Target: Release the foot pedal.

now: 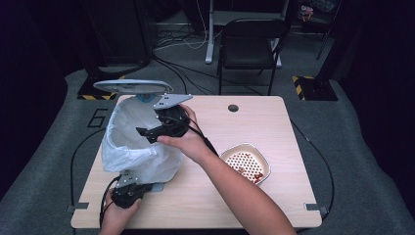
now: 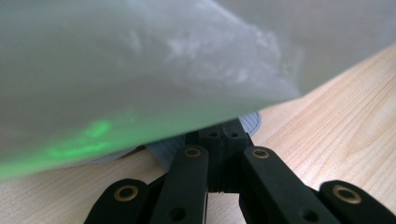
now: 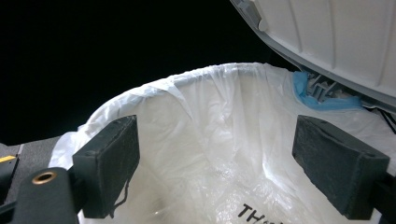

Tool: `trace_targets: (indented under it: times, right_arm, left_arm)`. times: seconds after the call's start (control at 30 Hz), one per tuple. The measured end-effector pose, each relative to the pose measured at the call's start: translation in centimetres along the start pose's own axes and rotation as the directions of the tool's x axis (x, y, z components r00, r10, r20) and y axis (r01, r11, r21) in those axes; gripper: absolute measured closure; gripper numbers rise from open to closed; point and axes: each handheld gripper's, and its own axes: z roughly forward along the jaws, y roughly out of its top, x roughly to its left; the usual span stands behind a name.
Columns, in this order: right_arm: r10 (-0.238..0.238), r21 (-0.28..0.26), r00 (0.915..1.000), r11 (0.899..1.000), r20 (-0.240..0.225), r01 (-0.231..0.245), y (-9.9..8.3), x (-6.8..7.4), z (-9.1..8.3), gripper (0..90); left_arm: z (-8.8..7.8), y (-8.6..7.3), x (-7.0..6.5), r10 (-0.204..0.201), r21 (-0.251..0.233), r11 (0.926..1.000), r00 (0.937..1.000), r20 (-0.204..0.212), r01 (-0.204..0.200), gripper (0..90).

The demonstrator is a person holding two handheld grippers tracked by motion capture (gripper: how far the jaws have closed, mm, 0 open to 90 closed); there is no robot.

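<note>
Presently right gripper (image 1: 147, 133) fingers spread, empty, above lined bin (image 1: 128, 142) at table's left edge; left gripper (image 1: 131, 192) fingers clenched under its base.

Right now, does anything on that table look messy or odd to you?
Slightly. The dish near the right edge has red smears or crumbs in it. The bin's white liner bulges loosely over its side, hiding most of the bin, whose lid stands open. Nothing looks spilled on the table.
</note>
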Motion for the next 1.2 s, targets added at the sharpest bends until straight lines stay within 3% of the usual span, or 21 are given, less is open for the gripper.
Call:
trace_targets:
  times: [0.23,0.37,0.47,0.73,0.83,0.87,0.93,0.97,1.13,1.2]
  right_arm:
    - [-0.015,0.000,0.9999,1.000,0.000,0.015,-0.1,0.2,-1.9,19.1]
    - [-0.023,0.006,0.9989,1.000,-0.041,0.023,-0.4,0.6,-3.1,24.1]
    - [-0.027,0.005,0.9985,1.000,-0.048,0.028,-0.5,0.8,-4.0,24.7]
    - [-0.003,-0.002,1.0000,1.000,-0.008,0.003,-0.9,0.2,-6.9,26.7]
    - [-0.010,0.006,0.9998,1.000,0.017,0.010,-1.3,-0.5,-7.9,27.8]
    - [-0.007,0.006,0.9996,1.000,0.029,0.007,-1.4,-0.6,-8.1,28.1]
    - [0.002,0.007,0.9993,1.000,0.038,-0.002,-1.8,-1.0,-8.8,28.7]
    - [0.010,0.007,0.9991,1.000,0.040,-0.010,-2.0,-1.2,-9.1,28.8]
    - [0.029,-0.004,0.9971,1.000,0.070,-0.029,-2.8,-2.0,-10.7,29.0]
    - [0.022,-0.005,0.9966,1.000,0.079,-0.022,-3.1,-2.2,-11.3,29.0]
  left_arm:
    - [0.0,0.1,0.1,0.022,0.007,0.9997,0.9997,0.005,-0.022,90.0]
    - [0.0,0.0,0.0,-0.002,0.006,1.0000,1.0000,0.001,0.002,90.0]
    - [0.0,0.0,0.1,0.018,0.000,0.9998,0.9998,0.004,-0.018,90.0]
    - [-0.1,0.0,0.1,0.007,0.004,1.0000,1.0000,0.007,-0.007,90.0]
    - [0.0,0.1,0.3,0.025,0.006,0.9997,0.9992,0.031,-0.025,90.0]
    - [-0.1,0.1,0.1,0.007,0.006,1.0000,0.9999,0.008,-0.007,90.0]
    - [0.0,0.1,0.0,-0.024,0.008,0.9997,0.9997,0.005,0.024,90.0]
    - [-0.1,0.2,0.1,-0.007,0.013,0.9999,0.9999,0.013,0.007,90.0]
    - [-0.2,0.4,0.2,-0.027,0.014,0.9996,0.9989,0.039,0.026,85.6]
    - [-0.4,0.6,0.0,-0.065,-0.003,0.9979,0.9971,0.040,0.065,83.4]
